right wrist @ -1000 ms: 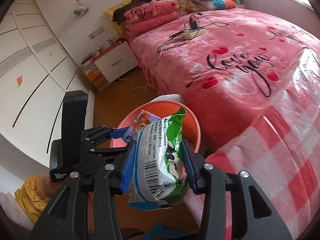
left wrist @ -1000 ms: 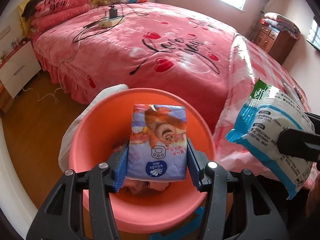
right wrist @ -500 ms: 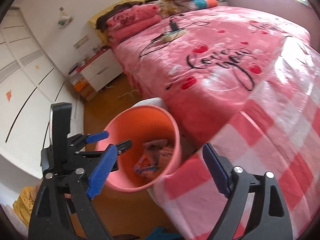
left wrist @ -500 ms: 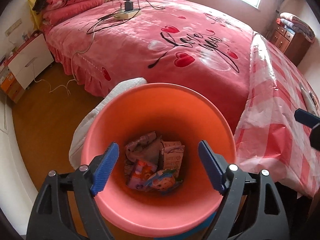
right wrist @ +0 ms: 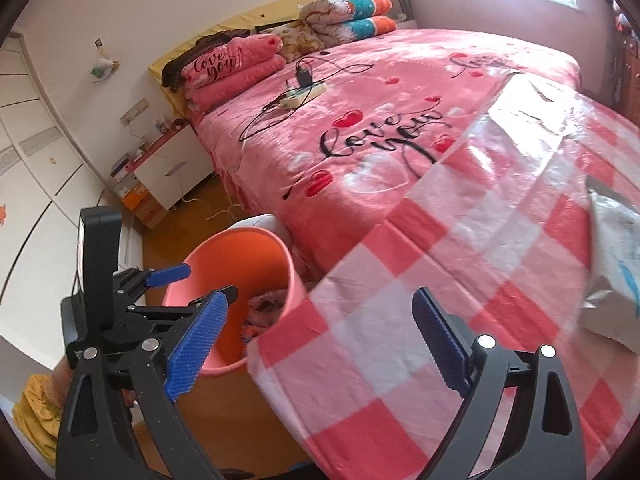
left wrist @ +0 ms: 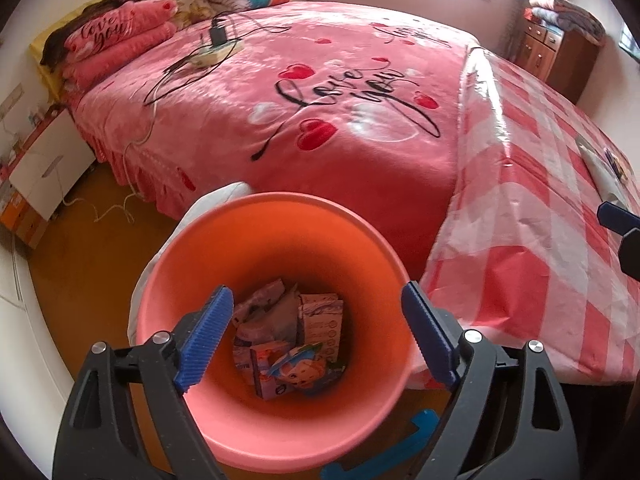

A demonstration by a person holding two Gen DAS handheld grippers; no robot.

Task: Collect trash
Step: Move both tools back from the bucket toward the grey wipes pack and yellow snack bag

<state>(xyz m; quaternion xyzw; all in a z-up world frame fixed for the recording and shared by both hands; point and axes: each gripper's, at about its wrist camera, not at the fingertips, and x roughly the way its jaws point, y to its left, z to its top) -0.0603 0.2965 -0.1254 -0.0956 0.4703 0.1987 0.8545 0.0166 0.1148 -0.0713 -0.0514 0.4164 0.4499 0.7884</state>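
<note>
An orange-pink waste bucket (left wrist: 224, 412) stands on the floor beside the bed; it also shows in the right wrist view (right wrist: 236, 256). Several wrappers and tissue packs (left wrist: 288, 344) lie at its bottom. My left gripper (left wrist: 316, 340) is open and empty, directly above the bucket's mouth. My right gripper (right wrist: 316, 344) is open and empty, above the red-and-white checked cloth (right wrist: 460, 280). A crumpled white and silver package (right wrist: 612, 264) lies on that cloth at the right edge. The left gripper (right wrist: 184, 284) shows in the right wrist view over the bucket.
A pink "Love You" bed (left wrist: 320, 92) fills the back, with a power strip and cables (left wrist: 212, 52) on it. A white nightstand (left wrist: 44, 168) stands at the left, a wooden dresser (left wrist: 556, 52) at the far right. The floor (left wrist: 84, 256) is wood.
Both grippers opened and dropped their packages into the bucket. The right gripper has since swung right, from the bucket to over the checked cloth. The left stays above the bucket.
</note>
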